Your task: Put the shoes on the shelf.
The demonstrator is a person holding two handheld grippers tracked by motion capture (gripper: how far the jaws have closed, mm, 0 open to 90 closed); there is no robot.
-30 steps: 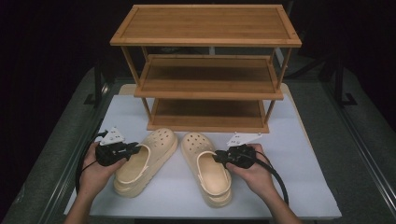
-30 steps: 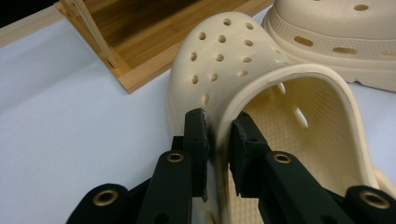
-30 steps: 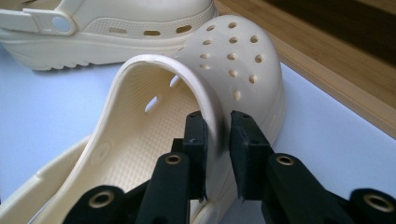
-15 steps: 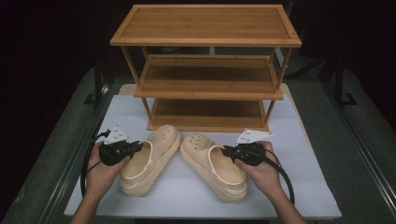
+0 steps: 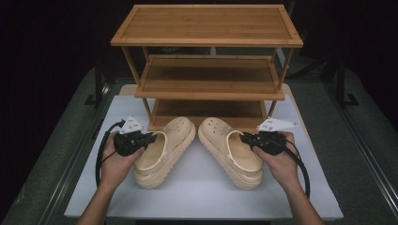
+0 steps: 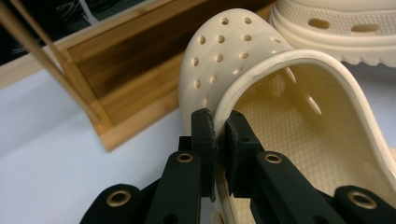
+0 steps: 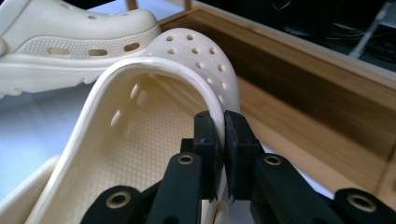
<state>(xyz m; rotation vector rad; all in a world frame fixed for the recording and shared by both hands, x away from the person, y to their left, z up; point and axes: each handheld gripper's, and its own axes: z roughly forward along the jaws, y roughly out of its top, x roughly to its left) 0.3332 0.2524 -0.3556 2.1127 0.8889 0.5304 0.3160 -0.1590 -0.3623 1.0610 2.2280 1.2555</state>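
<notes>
Left gripper, jaws nearly together, pinches the side rim of the left cream clog; one pad lies outside the wall, the other inside, just behind the perforated toe cap. Right gripper pinches the side rim of the right cream clog in the same manner. In the high view the left gripper and right gripper are each carried in a hand, with forearms entering from the bottom edge. The left clog and right clog sit on a white tabletop, toes pointing toward the bottom tier of a three-tier wooden shoe rack, heels splayed outward. No brand mark or lettering is legible on clogs or rack. Grey floor flanks the table; the background is dark.
</notes>
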